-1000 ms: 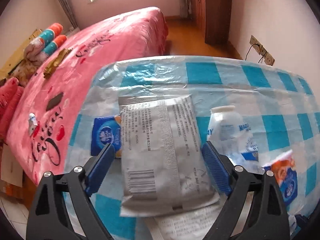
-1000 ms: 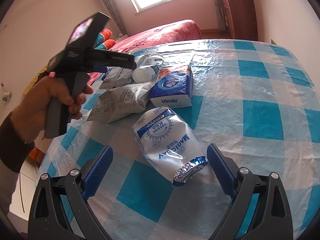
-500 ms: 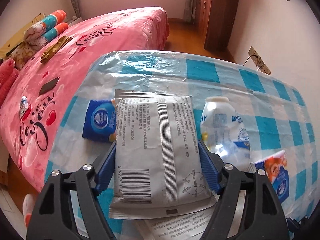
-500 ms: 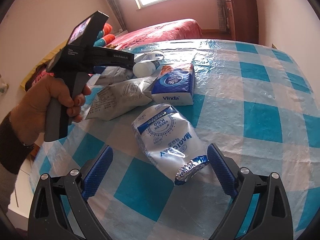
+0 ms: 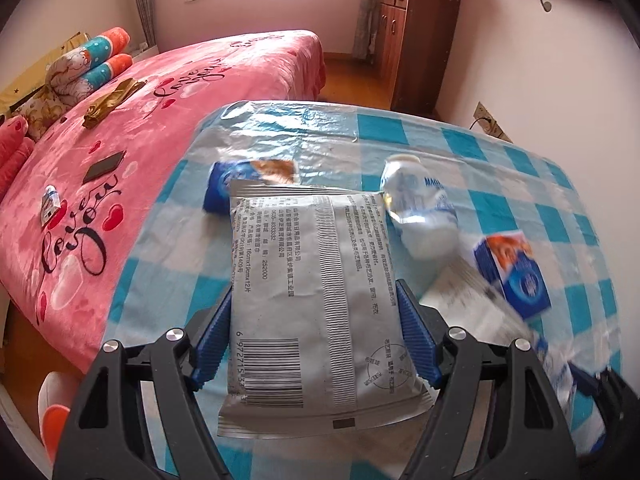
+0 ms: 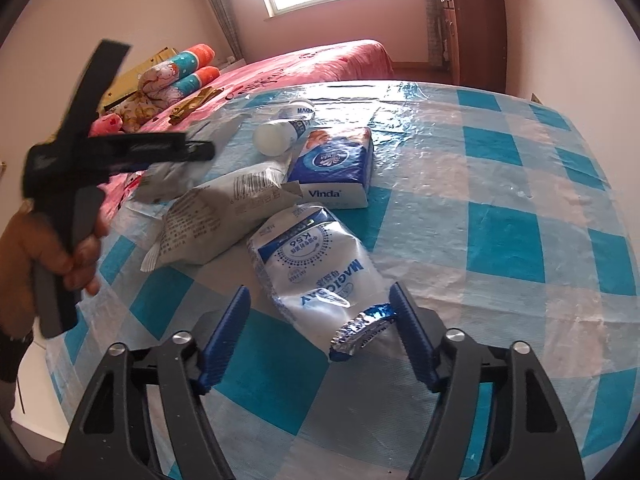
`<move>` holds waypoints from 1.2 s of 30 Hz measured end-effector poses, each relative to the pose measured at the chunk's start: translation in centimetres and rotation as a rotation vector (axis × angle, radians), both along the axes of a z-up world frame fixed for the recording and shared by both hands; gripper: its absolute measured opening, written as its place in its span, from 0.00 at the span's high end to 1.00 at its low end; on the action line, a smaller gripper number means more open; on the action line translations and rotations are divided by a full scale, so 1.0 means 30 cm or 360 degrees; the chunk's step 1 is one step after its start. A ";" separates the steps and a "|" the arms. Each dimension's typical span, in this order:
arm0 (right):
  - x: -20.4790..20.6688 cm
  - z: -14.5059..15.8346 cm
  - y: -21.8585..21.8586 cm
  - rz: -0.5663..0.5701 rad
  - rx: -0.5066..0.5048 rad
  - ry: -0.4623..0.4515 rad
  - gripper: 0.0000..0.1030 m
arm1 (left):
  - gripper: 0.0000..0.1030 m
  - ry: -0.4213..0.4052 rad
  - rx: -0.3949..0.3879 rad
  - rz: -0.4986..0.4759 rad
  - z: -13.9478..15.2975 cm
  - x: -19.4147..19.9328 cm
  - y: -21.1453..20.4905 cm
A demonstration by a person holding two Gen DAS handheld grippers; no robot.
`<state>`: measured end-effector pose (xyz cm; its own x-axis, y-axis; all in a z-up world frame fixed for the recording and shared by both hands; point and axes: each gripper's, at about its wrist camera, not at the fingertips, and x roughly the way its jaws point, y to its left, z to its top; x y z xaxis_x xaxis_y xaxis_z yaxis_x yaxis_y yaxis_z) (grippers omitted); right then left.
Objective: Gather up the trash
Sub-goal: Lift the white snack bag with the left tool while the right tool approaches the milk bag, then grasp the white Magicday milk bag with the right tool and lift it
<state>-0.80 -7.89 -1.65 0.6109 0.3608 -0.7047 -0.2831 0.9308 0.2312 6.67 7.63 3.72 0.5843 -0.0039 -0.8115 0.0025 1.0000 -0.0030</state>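
My left gripper is shut on a grey printed wrapper and holds it above the blue checked table. It also shows in the right wrist view, pinched by the left gripper. My right gripper is open, its fingers either side of the torn end of a white and blue Magicboy bag lying on the table. A second grey wrapper lies left of that bag.
A Vinda tissue pack and a white bottle lie farther back on the table. A small blue tissue pack sits near the table's left edge. A pink bed stands to the left, a wooden cabinet beyond.
The left gripper closed on the grey wrapper and lifted it off the table. The right gripper moved slightly closer to the Magicboy bag, its fingers somewhat narrower.
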 end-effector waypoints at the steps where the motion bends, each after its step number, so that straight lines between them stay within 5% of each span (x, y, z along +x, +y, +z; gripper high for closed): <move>1: -0.001 0.000 0.001 -0.0003 -0.0016 -0.0003 0.39 | 0.26 -0.0005 -0.0011 -0.0002 0.002 -0.020 0.008; 20: -0.040 0.006 0.075 -0.0004 -0.0224 -0.0063 0.51 | 0.26 0.0002 -0.0167 -0.0028 -0.027 -0.402 0.159; 36: -0.147 0.027 0.060 -0.0169 -0.0273 -0.0164 0.54 | 0.26 -0.0032 -0.0233 -0.0036 -0.058 -0.582 0.274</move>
<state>-5.21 -6.09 -0.85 0.7110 0.1710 -0.6821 -0.1953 0.9798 0.0421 -10.79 15.84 1.98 0.5986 -0.1349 -0.7896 0.0268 0.9885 -0.1486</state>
